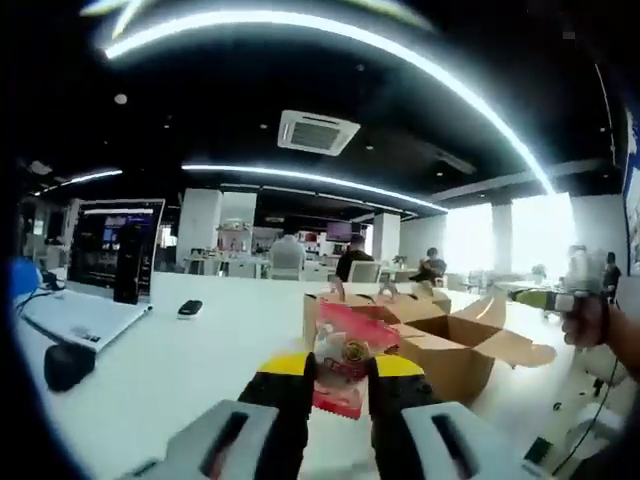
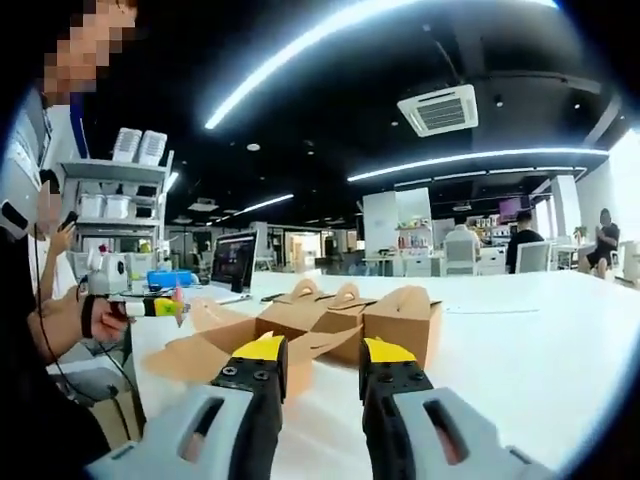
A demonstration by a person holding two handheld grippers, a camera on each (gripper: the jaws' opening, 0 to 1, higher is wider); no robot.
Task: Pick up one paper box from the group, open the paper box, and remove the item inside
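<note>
Left gripper view: my left tool (image 1: 340,378) pinches red snack packet (image 1: 343,372), already out of opened paper box (image 1: 452,345) on worktop (image 1: 190,350). Right tool (image 2: 322,364) spread, empty. Task essentially done.

Left gripper (image 1: 342,372) clamped shut; right gripper (image 2: 322,365) parted, holding nothing.

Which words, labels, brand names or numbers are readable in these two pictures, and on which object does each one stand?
No text can be read.
Red snack packet, held in the left gripper: a printed picture, any lettering too blurred.
Laptop screen: lit content, too small to read.
Brown paper boxes: no print visible.
</note>
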